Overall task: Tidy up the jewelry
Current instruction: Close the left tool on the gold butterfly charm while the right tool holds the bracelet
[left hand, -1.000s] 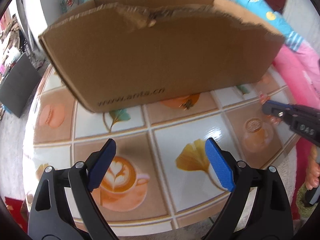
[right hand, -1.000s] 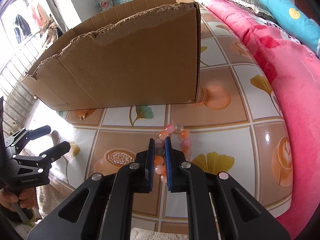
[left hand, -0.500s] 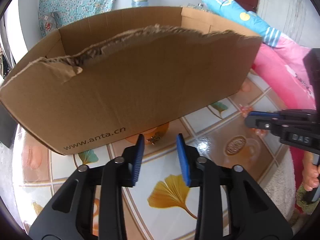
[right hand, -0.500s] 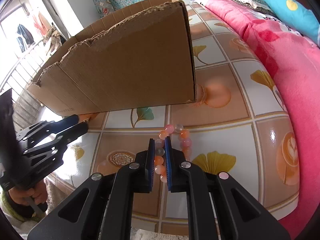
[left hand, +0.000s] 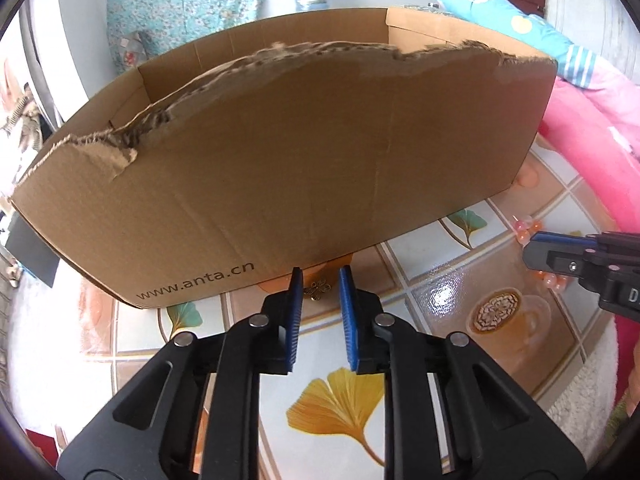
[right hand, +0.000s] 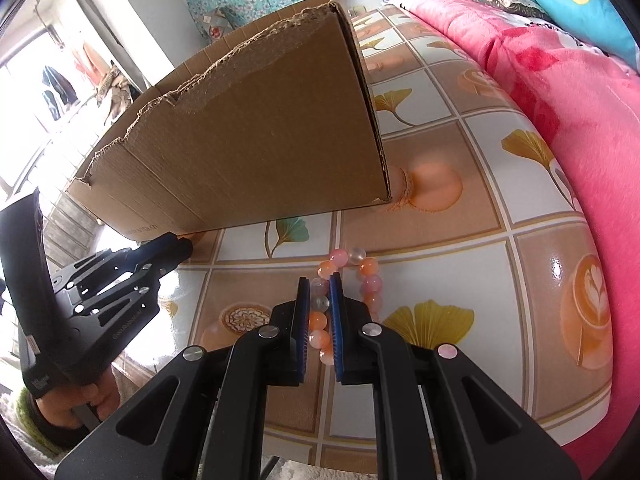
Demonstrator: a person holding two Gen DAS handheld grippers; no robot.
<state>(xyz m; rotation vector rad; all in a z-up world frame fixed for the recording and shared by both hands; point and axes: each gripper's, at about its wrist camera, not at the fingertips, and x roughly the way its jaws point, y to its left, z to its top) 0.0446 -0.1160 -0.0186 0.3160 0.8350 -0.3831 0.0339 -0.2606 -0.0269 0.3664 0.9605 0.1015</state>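
The left gripper (left hand: pixel 320 286) is closing its fingers around a small brooch (left hand: pixel 317 290) on the tabletop (left hand: pixel 460 304) beside the cardboard box (left hand: pixel 300 184), while the right gripper (right hand: pixel 319 296) is clenching a bead bracelet (right hand: pixel 348 276), both probably needing lifting into the box next.

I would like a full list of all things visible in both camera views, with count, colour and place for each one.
cardboard box: one, brown, torn top edge, standing on the table, open at the top.
bead bracelet: one, pink, orange and clear beads, on the table right of the box front, part of it between the right gripper's pads.
small metal ornament: one, bronze, on the table at the box's lower front edge.
table: one, glossy cover with tile, leaf and coffee print.
blanket: one, pink, right of the table.
pillow: one, light blue, behind the blanket.
left gripper: black, blue pads, closing around the ornament.
right gripper: black, blue pads, shut on the bracelet.
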